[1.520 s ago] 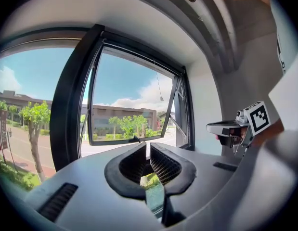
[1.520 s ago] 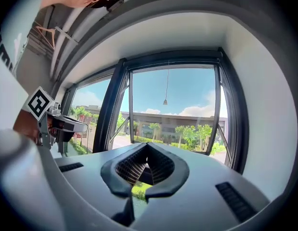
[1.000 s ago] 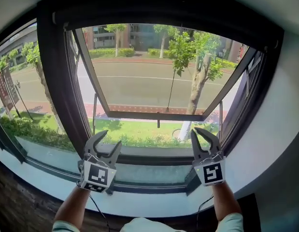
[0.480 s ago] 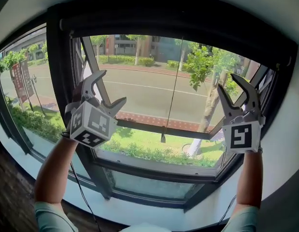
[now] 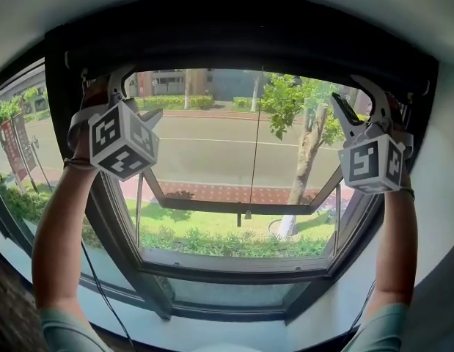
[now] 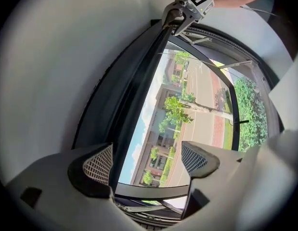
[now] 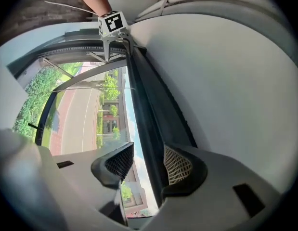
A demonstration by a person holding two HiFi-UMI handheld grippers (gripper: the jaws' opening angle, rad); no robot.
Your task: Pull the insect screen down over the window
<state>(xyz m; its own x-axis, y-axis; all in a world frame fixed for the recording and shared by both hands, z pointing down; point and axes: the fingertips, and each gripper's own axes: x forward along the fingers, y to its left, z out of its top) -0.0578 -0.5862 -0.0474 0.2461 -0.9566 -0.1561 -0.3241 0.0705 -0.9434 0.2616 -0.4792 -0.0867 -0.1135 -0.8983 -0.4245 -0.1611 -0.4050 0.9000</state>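
right gripper jaws opening with the dark screen bar running between them

From where I stand, no word, number or brand can be read anywhere. The white cube with black square markers at the upper left of the head view and its twin white marker cube at the right bear only blocky black-and-white patterns, no letters. Outside the glass, at the far left edge, a tall red roadside signboard carries pale marks that are too small and blurred to read.
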